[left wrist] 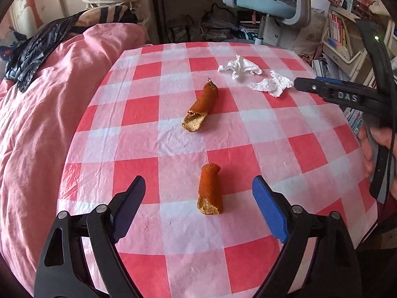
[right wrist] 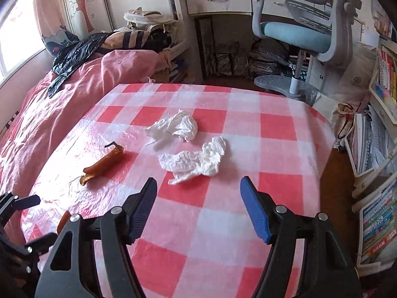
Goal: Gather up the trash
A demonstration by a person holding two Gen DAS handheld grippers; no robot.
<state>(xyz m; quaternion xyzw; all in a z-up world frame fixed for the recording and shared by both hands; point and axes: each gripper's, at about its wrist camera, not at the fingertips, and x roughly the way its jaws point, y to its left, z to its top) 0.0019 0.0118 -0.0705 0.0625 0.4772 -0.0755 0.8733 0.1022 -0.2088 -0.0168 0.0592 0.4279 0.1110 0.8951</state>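
A table (left wrist: 153,134) covered in a red, pink and white checked cloth holds four pieces of trash. All places here are given from the table.

Near the table's front edge, toward the viewer in the left wrist view, lies a curled orange peel (left wrist: 210,190), orange side up, its pale inside showing at the near end. The left gripper (left wrist: 198,198) hovers above it, released, jaws spread wide; the peel sits in the gap between the blue pads without touching either.

A second peel (left wrist: 199,108), longer and with a small stem at its far end, lies near the table's middle, well apart from the first.

Toward the table's far right lie two crumpled white tissues, just beside each other: the far tissue (right wrist: 175,126) and the near tissue (right wrist: 196,161). The right gripper (right wrist: 198,203) hangs over the table on the viewer's side of the near tissue, released and empty, with nothing between its pads. A hand (left wrist: 374,149) holding it shows at the table's right edge in the left wrist view.

Left of the table is a bed under a pink cover (left wrist: 37,129), with a black plastic bag (right wrist: 72,57) lying on its far part. Beyond the table's far edge stand a blue chair (right wrist: 302,32) and a white desk (right wrist: 218,0). Shelves of books (right wrist: 379,218) stand to its right.
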